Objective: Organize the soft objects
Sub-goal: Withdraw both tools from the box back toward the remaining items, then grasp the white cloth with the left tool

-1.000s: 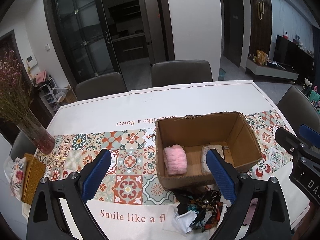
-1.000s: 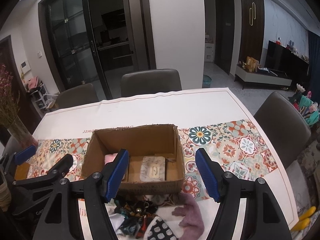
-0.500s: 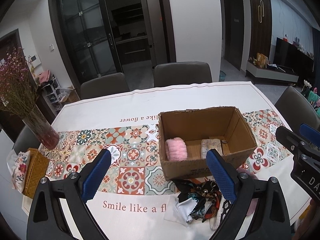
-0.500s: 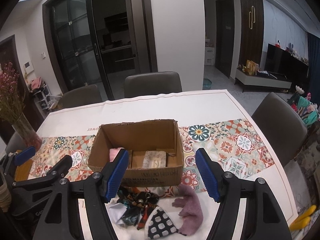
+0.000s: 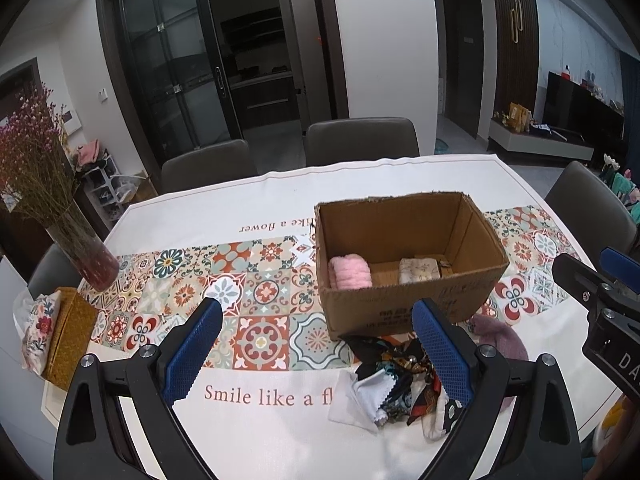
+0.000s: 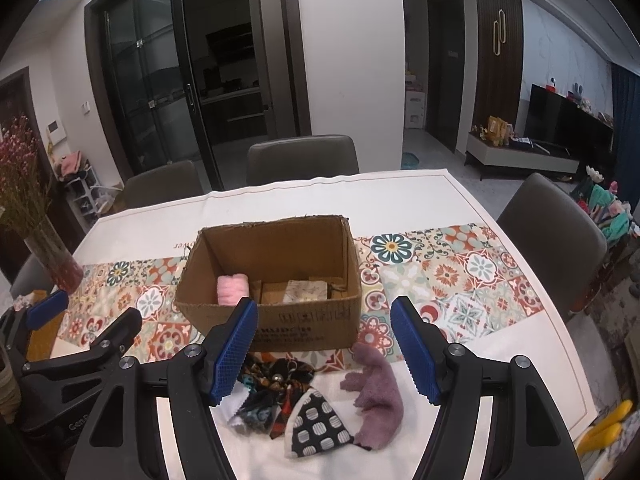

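Note:
An open cardboard box stands on the patterned table runner. Inside lie a rolled pink fluffy cloth and a folded pale printed cloth. In front of the box lies a heap of dark patterned fabrics, a black-and-white dotted piece and a mauve fuzzy cloth. My left gripper is open and empty, above the table left of the heap. My right gripper is open and empty, above the heap.
A glass vase with dried pink flowers stands at the table's left end, beside a woven tissue box. Grey chairs ring the table. A yellow object lies off the right edge.
Both grippers have pulled back and up from the box, so the box looks smaller and the fabric heap and mauve cloth show fully. Both stayed open.

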